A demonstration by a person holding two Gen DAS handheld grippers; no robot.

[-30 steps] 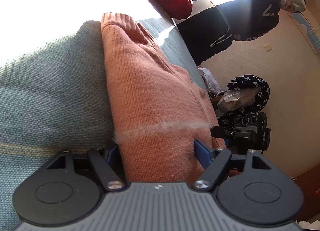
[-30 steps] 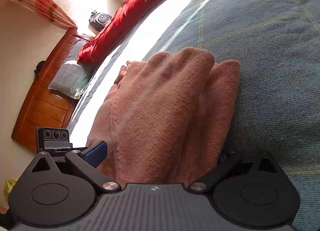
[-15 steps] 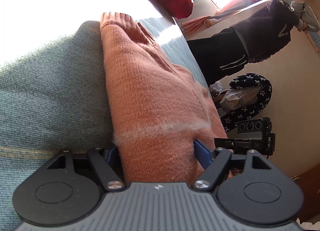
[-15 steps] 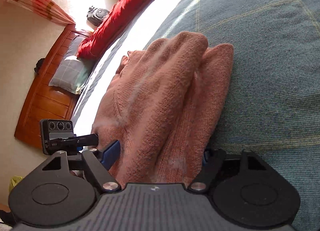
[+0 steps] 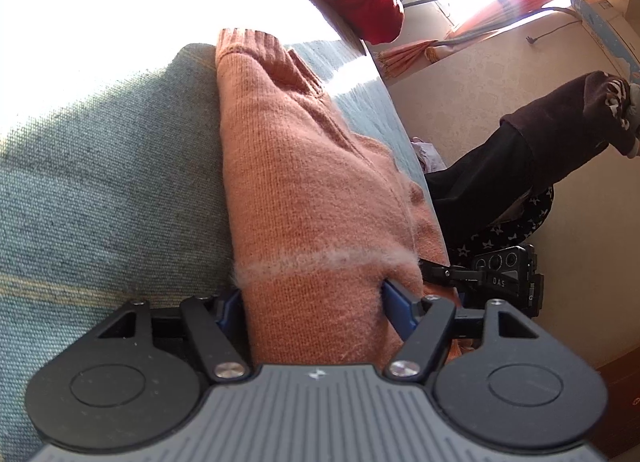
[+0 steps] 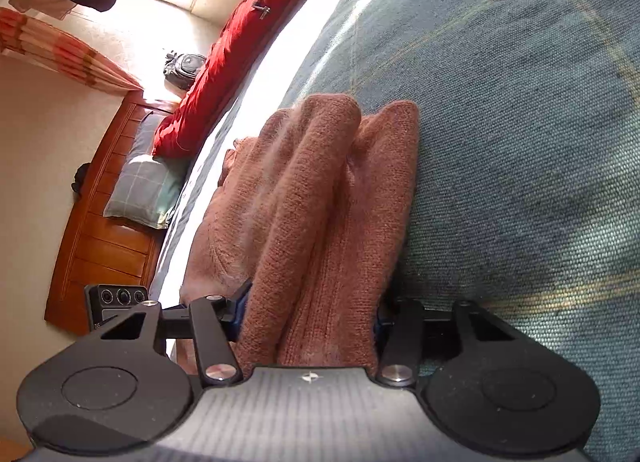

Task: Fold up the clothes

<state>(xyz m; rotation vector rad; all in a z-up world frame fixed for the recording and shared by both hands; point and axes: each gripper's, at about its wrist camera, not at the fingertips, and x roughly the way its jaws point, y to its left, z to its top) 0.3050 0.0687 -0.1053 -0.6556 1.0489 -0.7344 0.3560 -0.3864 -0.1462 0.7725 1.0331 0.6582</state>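
An orange knit sweater point(image 5: 300, 166) lies folded in a long thick bundle on the blue-green bed cover point(image 5: 100, 182). My left gripper point(image 5: 316, 302) is shut on one end of it, and the knit fills the whole gap between the blue fingers. In the right wrist view the sweater point(image 6: 312, 190) shows two stacked folds, and my right gripper point(image 6: 310, 310) is shut on the near end of them. Each gripper's camera block shows in the other's view, close beside the sweater: the right one point(image 5: 504, 282) and the left one point(image 6: 120, 298).
A red duvet point(image 6: 224, 70) lies along the far side of the bed, with a checked pillow point(image 6: 144, 190) against the wooden headboard point(image 6: 100, 242). A person in dark clothes point(image 5: 520, 166) stands by the bed edge. A backpack point(image 6: 184, 66) sits on the floor.
My right gripper's fingers have drawn together onto the sweater folds. The left gripper's hold looks the same. The person in dark clothes has shifted to the right in the left wrist view.
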